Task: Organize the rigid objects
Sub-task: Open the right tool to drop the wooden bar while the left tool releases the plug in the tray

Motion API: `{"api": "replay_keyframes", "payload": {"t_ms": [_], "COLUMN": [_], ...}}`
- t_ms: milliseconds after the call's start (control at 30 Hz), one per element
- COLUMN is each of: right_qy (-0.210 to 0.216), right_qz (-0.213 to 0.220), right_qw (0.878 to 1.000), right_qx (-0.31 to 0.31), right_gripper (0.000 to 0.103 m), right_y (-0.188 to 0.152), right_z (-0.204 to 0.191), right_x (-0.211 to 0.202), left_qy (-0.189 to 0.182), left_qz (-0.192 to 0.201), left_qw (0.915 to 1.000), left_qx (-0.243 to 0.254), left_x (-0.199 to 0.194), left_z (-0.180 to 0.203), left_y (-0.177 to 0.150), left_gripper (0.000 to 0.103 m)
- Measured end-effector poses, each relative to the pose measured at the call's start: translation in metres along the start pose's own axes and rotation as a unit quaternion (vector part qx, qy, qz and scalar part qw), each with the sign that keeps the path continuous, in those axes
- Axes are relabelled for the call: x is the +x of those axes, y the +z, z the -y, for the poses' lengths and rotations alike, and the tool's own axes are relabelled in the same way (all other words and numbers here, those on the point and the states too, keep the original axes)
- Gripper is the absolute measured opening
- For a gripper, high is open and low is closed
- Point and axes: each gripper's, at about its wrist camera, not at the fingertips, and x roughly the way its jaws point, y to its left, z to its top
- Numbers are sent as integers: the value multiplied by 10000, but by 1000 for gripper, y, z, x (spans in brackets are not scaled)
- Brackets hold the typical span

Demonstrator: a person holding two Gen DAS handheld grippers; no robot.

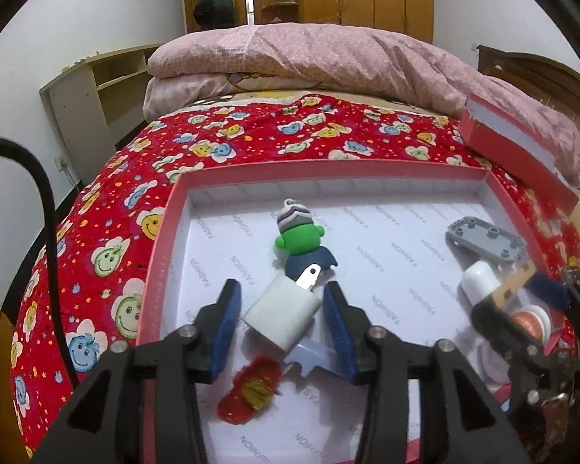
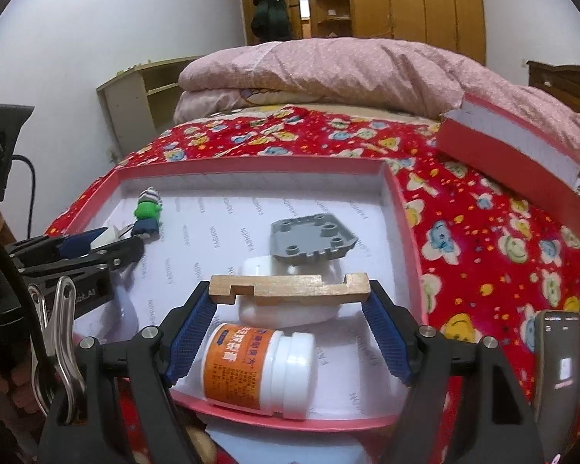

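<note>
A shallow red box (image 1: 162, 232) lined with white paper lies on the bed; its rim also shows in the right wrist view (image 2: 402, 201). My left gripper (image 1: 280, 295) is shut on a white plug adapter (image 1: 286, 309), held over the box floor just in front of a green-headed toy figure (image 1: 299, 237). My right gripper (image 2: 290, 290) is shut on a notched wooden piece (image 2: 290, 288), held across the fingertips above a white object (image 2: 286, 313). A grey plastic plate (image 2: 313, 239) lies beyond it. An orange-labelled white bottle (image 2: 259, 371) lies on its side below.
A red and yellow felt shape (image 1: 251, 394) lies in the box near the left gripper. The red box lid (image 2: 522, 162) leans at the right on the floral bedspread (image 2: 483, 232). A folded pink quilt (image 2: 348, 73) lies behind. A phone (image 2: 556, 371) lies at the right.
</note>
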Motion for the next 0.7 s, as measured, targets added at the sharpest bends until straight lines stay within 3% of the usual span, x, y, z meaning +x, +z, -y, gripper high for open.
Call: {"api": "replay_keyframes", "payload": {"t_ms": [200,300,467,700], "right_qy": [143,232,349,445], "right_qz": [32,87,251,508], "right_qw": [9999,9996,9989,9970], "right_qx": [73,145,206,391], "right_gripper": [79,80,89,89], "right_y": [-1,-1,-1,1], "right_z": [2,3,4,8], "right_x": [-1,-4,-10,-18], "left_qy": [21,35,86,111], "left_qz": [61,61,122,169], "left_qw": [10000,9999,9999,9998], "left_qx": [58,90,9,-82], "left_x": [-7,-13,-31,-61], "left_z": [6,6,0,-13], "left_y": [-1,-2,-6,-18], "left_gripper": [73,78,79,81]}}
